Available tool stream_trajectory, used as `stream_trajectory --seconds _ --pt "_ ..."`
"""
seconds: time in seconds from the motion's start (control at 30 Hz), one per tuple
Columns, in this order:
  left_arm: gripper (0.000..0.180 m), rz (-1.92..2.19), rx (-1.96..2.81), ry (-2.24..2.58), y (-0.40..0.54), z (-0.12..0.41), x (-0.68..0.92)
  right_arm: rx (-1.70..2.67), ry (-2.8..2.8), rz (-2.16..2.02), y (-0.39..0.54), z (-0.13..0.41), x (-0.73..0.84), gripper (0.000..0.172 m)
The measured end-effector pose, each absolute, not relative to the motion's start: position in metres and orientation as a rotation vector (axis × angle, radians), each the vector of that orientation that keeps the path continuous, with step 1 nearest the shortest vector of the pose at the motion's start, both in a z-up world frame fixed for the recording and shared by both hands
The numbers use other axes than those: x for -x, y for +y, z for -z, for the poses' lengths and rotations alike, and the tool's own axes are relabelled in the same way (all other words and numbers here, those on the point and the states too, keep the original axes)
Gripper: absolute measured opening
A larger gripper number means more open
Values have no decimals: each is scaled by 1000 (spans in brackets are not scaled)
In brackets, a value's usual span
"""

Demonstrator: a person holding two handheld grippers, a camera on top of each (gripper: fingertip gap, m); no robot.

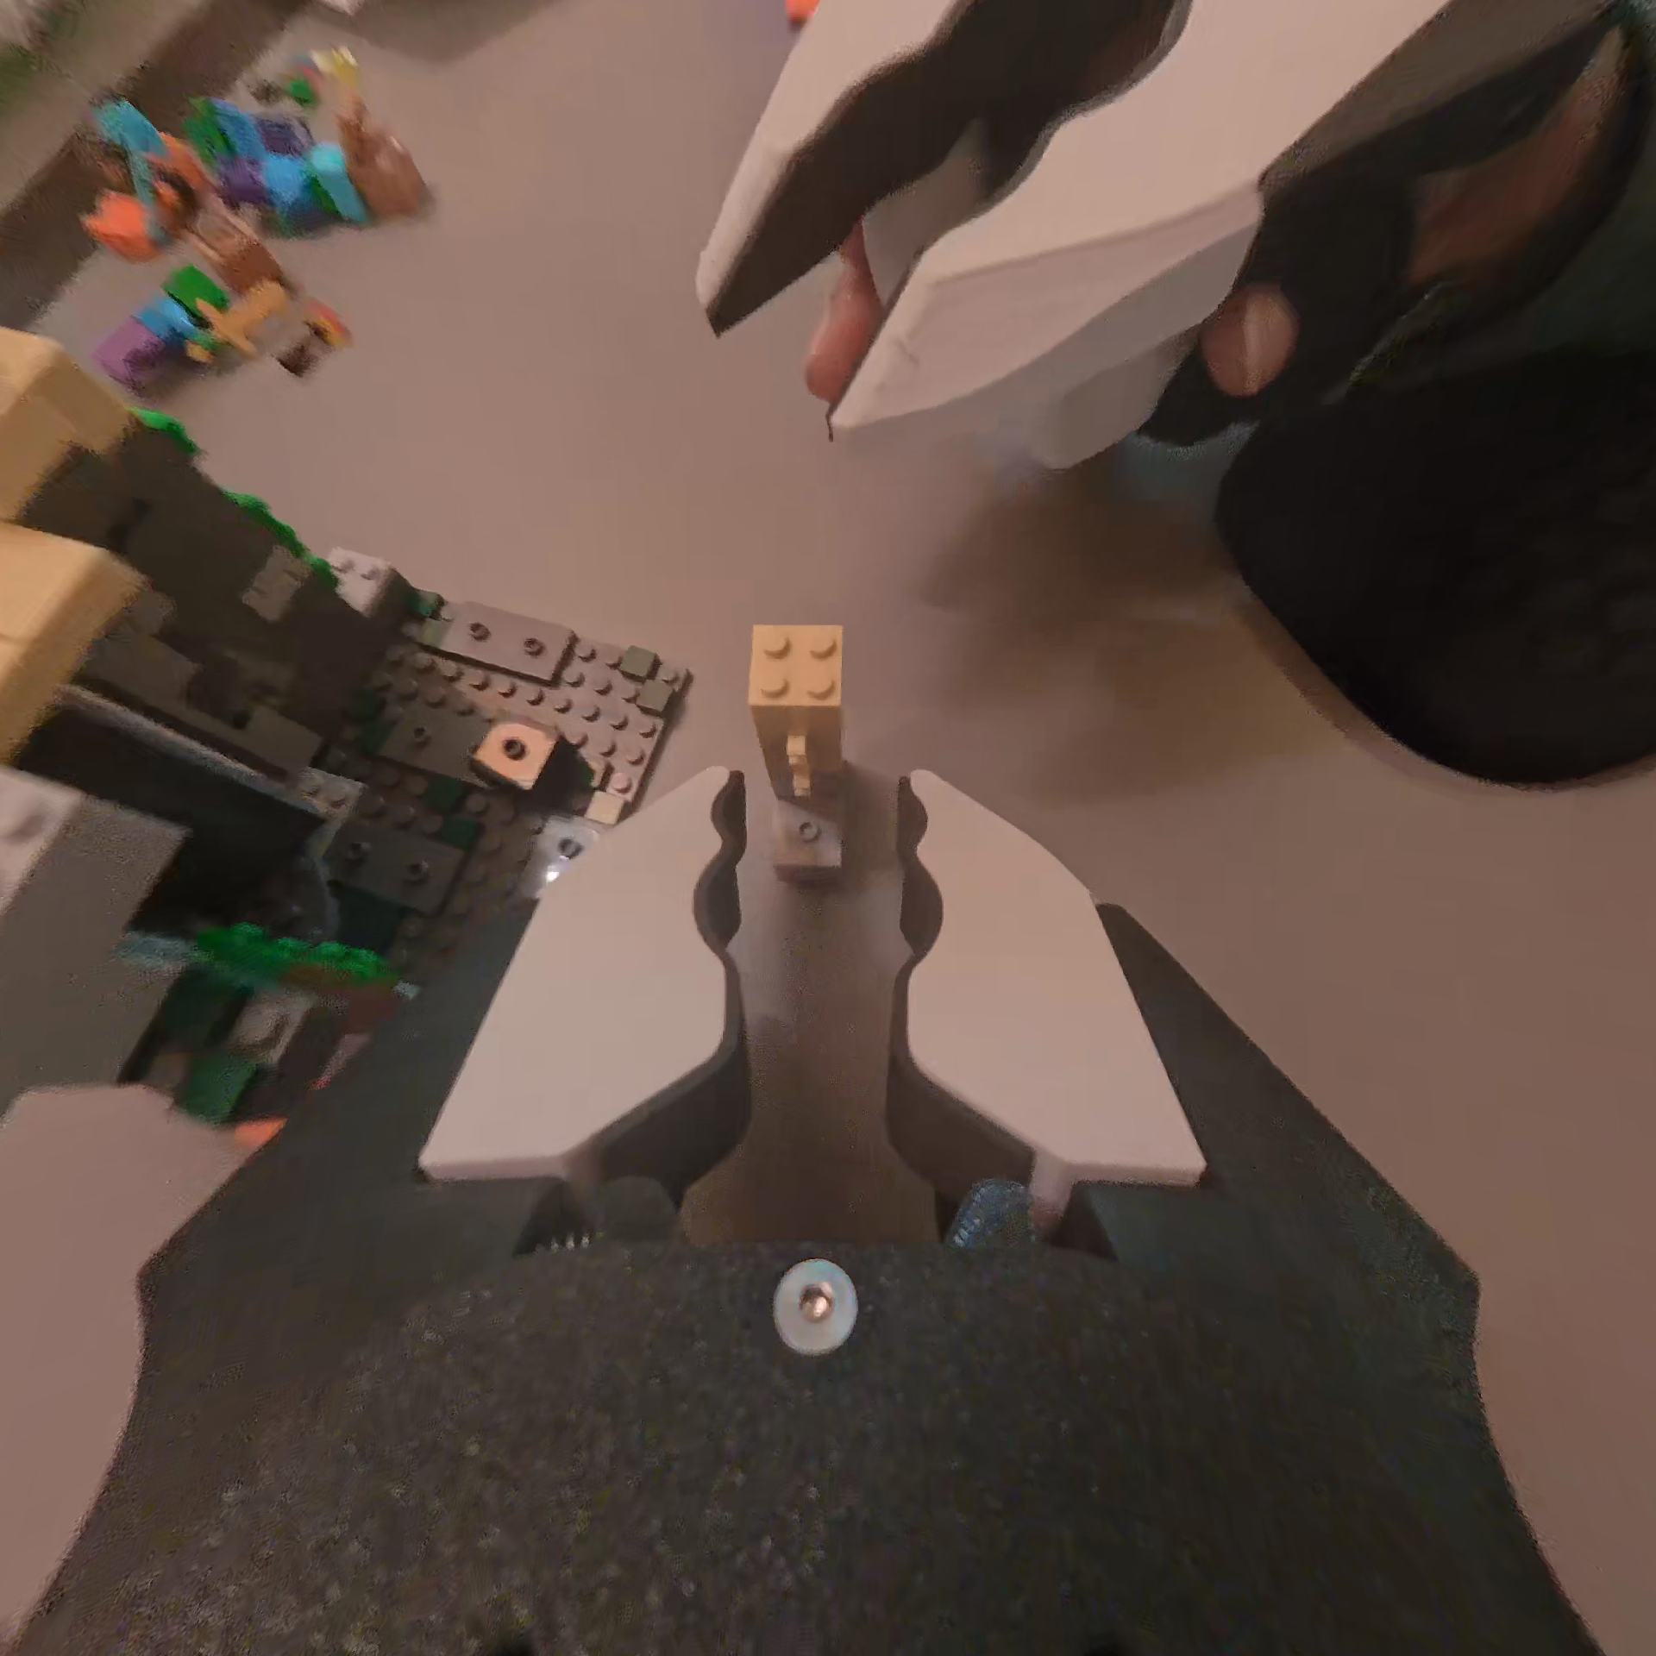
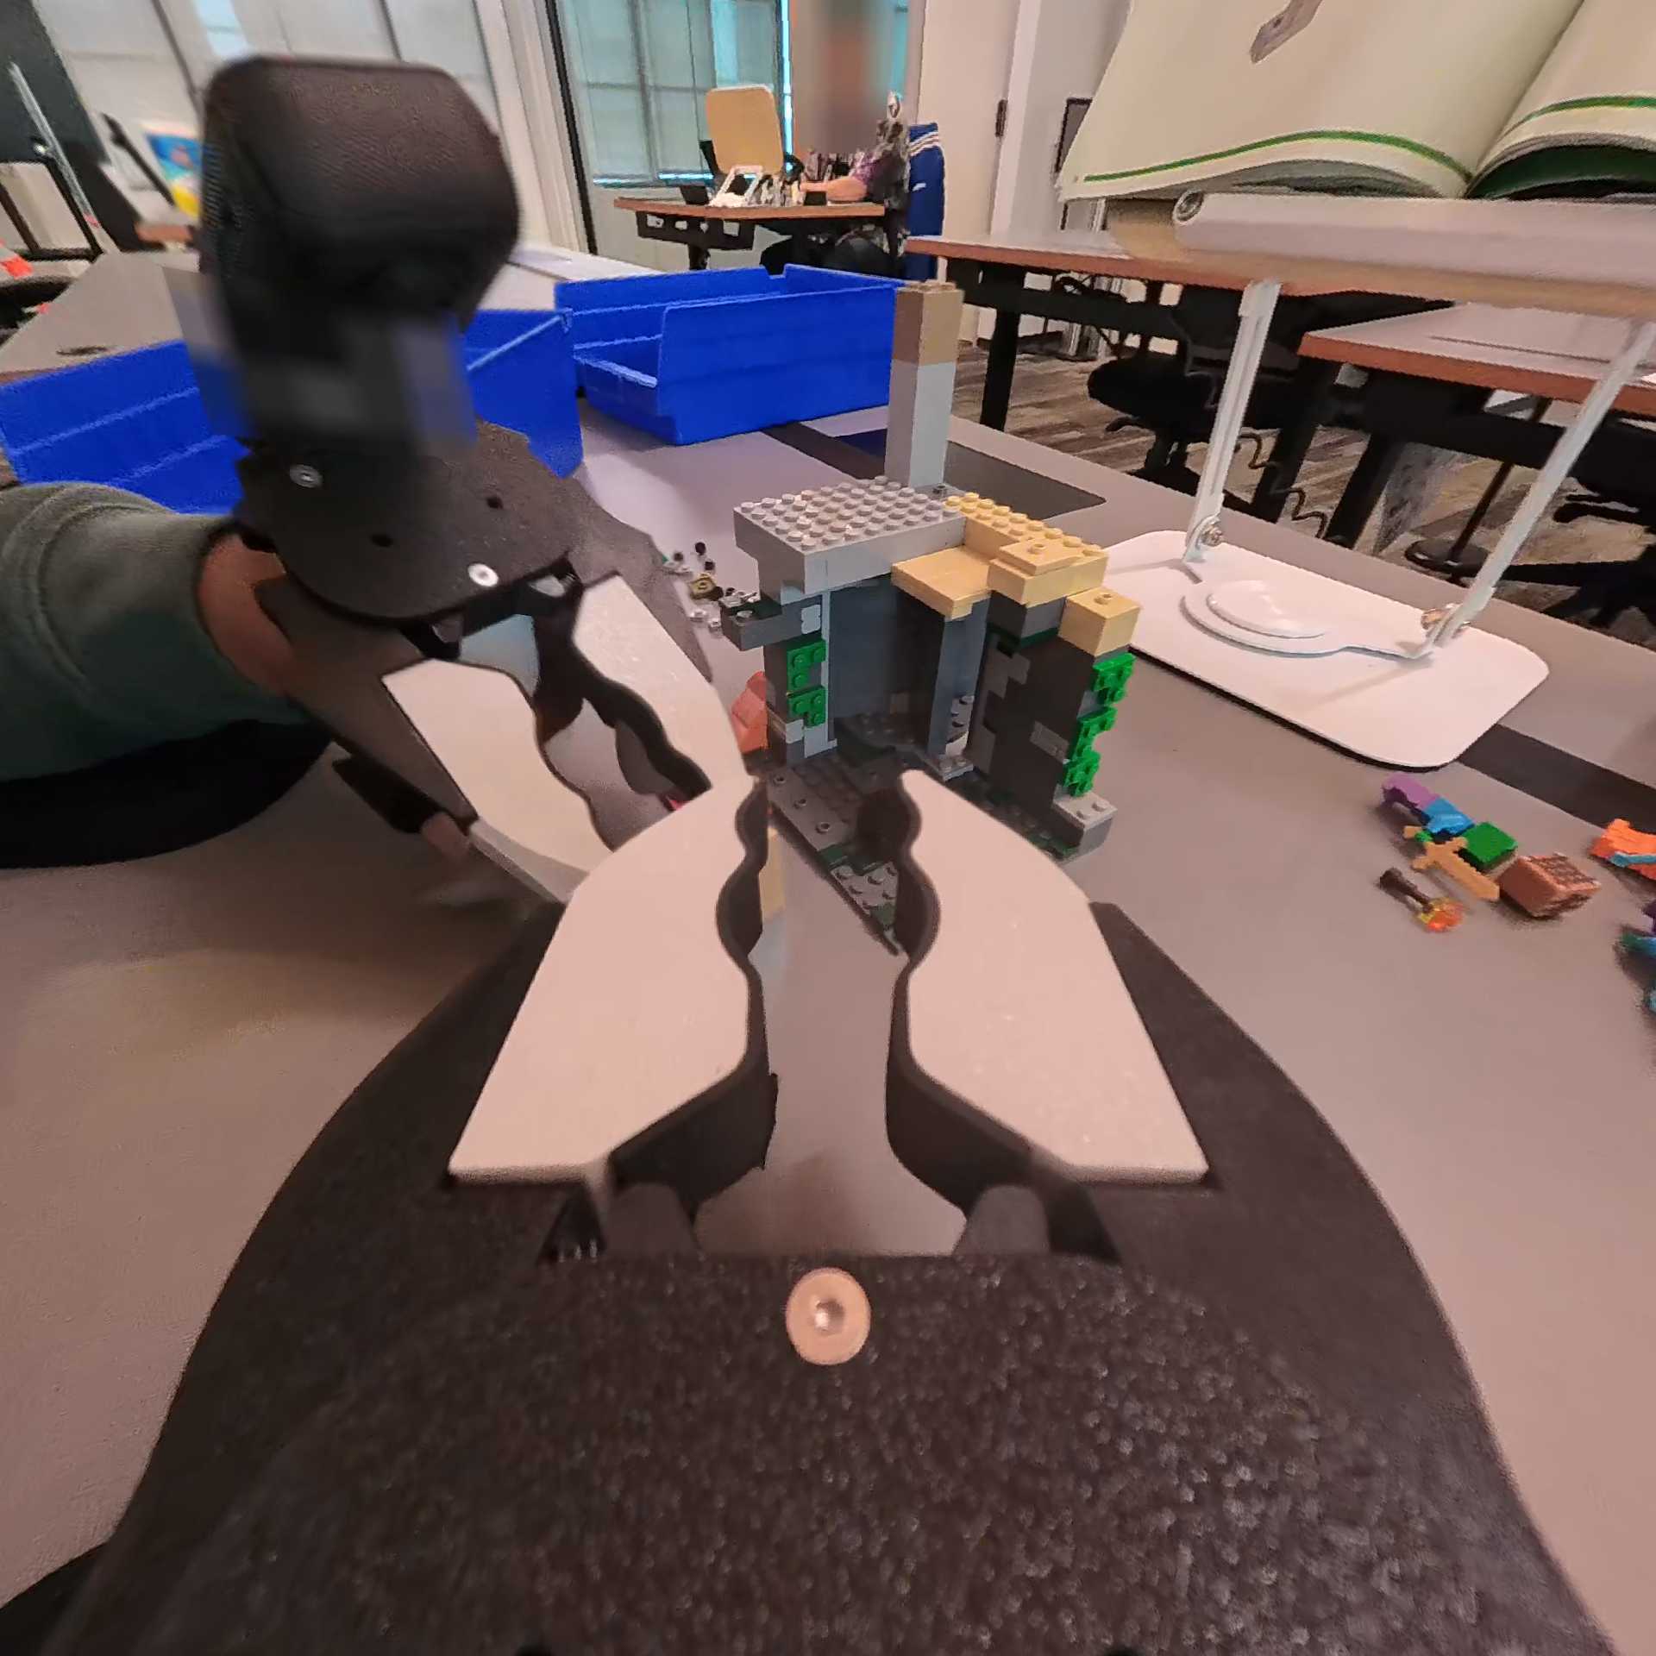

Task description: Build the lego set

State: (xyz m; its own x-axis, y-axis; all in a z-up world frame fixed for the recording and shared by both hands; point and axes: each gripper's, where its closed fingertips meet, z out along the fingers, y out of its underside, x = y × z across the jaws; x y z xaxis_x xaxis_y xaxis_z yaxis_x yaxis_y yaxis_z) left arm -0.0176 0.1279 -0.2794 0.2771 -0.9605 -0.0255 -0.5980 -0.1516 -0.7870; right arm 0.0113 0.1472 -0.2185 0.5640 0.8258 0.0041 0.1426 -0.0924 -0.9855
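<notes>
Left claw (image 1: 820, 789) spread around, not gripping, a small grey one-stud brick (image 1: 808, 842) under an upright tan brick column (image 1: 796, 694) on the grey desk (image 1: 556, 430); right claw (image 2: 829, 806) spread, empty, near the brick-built house (image 2: 932, 645).

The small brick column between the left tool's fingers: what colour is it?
Tan, on a grey base piece; clearest in the left wrist view.

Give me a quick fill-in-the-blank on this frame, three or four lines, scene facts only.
1. The brick column standing just ahead of the left gripper is ____ in colour.
2. Neither pad of the left gripper touches the column, so the left gripper is ____.
3. The bins behind the brick building are ____.
4. The climbing plant pieces on the building's walls are ____.

Missing words: tan; open; blue; green
</notes>
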Motion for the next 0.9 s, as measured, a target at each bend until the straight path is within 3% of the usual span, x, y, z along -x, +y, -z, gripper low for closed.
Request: stream_trajectory --seconds 0.2,0.4,0.9 --pt "0 677 1631 1071 141 218 36 1551 -780 -627 157 209 -22 2" --pt "0 515 1447 608 175 161 91 1523 -647 -461 184 179 -36 0" --pt "0 388 1453 400 203 154 148 1382 -355 -335 332 42 -62 0"
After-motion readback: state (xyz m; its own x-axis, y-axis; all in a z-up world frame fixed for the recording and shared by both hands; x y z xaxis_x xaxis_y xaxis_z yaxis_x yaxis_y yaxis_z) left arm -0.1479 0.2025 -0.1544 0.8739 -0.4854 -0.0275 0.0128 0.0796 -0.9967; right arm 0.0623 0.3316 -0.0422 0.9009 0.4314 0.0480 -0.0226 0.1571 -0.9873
